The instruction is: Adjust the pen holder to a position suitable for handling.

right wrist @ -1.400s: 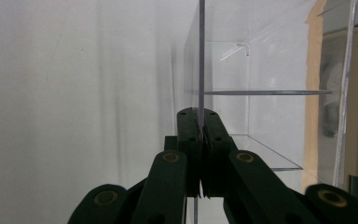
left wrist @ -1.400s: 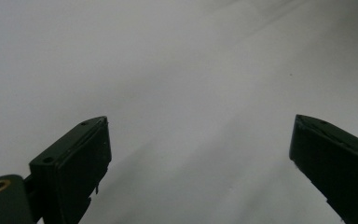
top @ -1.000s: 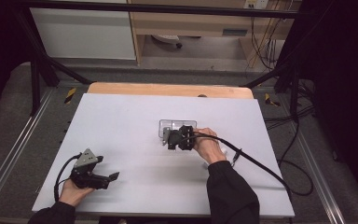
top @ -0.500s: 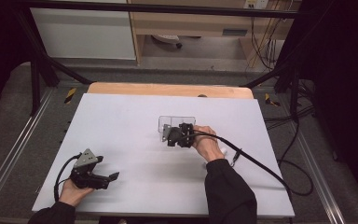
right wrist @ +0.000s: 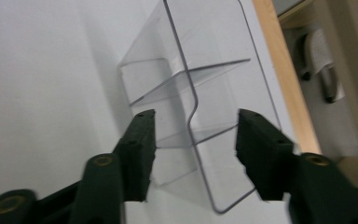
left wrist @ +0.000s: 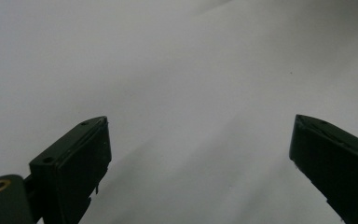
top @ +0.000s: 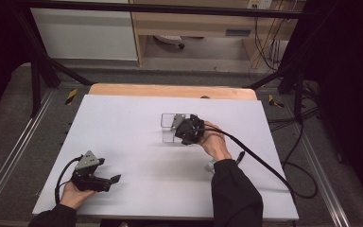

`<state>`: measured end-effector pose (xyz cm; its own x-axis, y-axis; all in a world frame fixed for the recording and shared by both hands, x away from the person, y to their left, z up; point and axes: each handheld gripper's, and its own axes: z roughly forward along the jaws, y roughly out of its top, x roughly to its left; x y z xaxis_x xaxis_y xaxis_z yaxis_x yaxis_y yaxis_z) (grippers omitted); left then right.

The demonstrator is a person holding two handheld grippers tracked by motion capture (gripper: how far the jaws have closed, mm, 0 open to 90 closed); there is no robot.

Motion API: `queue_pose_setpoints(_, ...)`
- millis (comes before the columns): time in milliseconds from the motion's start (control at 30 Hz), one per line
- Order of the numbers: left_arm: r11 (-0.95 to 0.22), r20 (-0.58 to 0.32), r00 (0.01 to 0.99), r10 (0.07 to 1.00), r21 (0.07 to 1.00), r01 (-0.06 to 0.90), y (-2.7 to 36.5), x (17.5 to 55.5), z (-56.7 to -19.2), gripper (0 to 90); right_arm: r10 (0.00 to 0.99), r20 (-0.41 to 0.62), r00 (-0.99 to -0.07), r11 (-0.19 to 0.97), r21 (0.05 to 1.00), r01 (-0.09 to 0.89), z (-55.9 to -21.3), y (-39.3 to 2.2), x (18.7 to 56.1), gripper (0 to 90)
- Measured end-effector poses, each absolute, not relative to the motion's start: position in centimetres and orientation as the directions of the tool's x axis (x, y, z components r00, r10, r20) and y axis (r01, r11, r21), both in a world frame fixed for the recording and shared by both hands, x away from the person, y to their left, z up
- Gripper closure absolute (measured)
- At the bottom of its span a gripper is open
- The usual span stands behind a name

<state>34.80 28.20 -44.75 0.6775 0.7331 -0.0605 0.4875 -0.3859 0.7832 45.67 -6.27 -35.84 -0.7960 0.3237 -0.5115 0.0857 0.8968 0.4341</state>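
Clear plastic box [right wrist: 191, 116], glossy, rectangular, long axis toward table's [top: 123, 123] far edge; right gripper [right wrist: 193, 140] just opening astride its wall, untouching.

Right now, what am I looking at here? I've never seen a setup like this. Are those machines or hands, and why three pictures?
No machine: a person holds a two-jawed gripper in each hand. The high view looks down on a white table. The other two come from small cameras riding on the grippers, looking along their black fingers. The left gripper rests at the table's near left, open, with nothing between its fingers. The right gripper is at a clear plastic box near the middle. Its jaws have just been opening; a thin wall of the box stands between the fingers, but they do not press on it.
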Motion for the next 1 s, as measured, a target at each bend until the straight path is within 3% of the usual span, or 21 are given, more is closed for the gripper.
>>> queue_pose_setpoints(233,-0.386,-0.063,0.676,0.734,0.78,0.492,28.2,34.9,-44.8,5.2,0.483,-0.333,-0.81,0.792,0.56,0.242,-34.9,-9.4,44.8,19.1)
queue_pose_setpoints(433,-0.387,-0.062,0.675,0.735,0.778,0.494,28.1,34.9,-44.8,5.2,0.559,-0.265,-0.785,0.733,0.601,0.319,-34.7,-11.7,43.5,6.5)
queue_pose_setpoints(667,-0.389,-0.062,0.675,0.735,0.777,0.495,28.1,34.9,-44.8,5.2,0.629,-0.222,-0.745,0.67,0.641,0.374,-35.1,-13.9,41.8,0.7)
queue_pose_setpoints(900,-0.39,-0.062,0.676,0.735,0.777,0.495,28.1,34.9,-44.8,5.2,0.675,-0.182,-0.715,0.61,0.682,0.403,-35.9,-16.0,40.3,1.3)
queue_pose_setpoints(1000,-0.389,-0.062,0.676,0.735,0.777,0.495,28.1,34.9,-44.8,5.2,0.679,-0.083,-0.73,0.582,0.667,0.465,-36.3,-16.9,40.1,3.9)
